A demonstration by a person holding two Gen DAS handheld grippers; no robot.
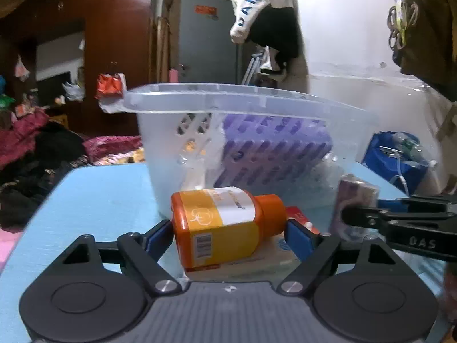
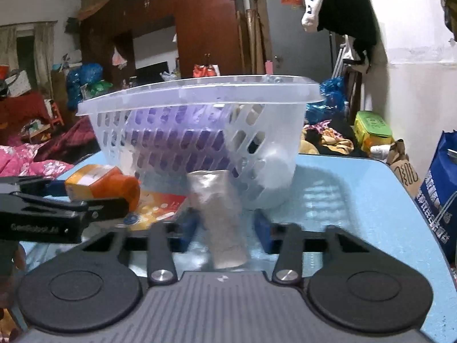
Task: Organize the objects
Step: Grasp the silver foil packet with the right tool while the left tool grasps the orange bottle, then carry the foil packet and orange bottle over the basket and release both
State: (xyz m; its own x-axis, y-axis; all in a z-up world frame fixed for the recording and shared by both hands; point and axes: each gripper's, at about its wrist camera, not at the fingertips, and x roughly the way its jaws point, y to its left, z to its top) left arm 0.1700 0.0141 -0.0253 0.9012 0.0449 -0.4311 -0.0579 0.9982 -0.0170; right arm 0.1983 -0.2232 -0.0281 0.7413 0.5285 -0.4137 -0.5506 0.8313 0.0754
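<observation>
- The light blue table (image 2: 357, 200) carries everything; in the right wrist view its far edge runs just behind the basket and its right edge curves away beside a blue printed bag (image 2: 440, 200) standing off the table
- A wide bare stretch of tabletop lies to the right of the basket in the right wrist view; in the left wrist view another bare stretch lies to the left of the basket, out to the rounded near-left corner
- The clear perforated basket (image 1: 160, 177) sits upright toward the back of the table, its broad rim overhanging the objects in front of it, with a purple slotted item (image 1: 274, 148) inside
- The left gripper (image 1: 230, 230) is held level and low over the table, pointing at the basket, its blue pads pressed against both ends of the orange bottle (image 1: 225, 225): one on the base, one on the cap
- The bottle lies on its side across the jaws, resting above a flat red-and-white box (image 2: 160, 208), just in front of the basket wall
- The right gripper (image 2: 225, 228) also points at the basket, level and close to the table, its jaws spread to either side of a plastic-wrapped roll (image 2: 222, 217)
- The roll sits between the blue pads; the frame is blurred there, so I cannot tell whether either pad touches it
- The two grippers sit near each other: the right one's finger enters the left wrist view from the right, beside the roll (image 1: 354, 203), and the left one's enters the right wrist view from the left, beside the bottle (image 2: 102, 183)
</observation>
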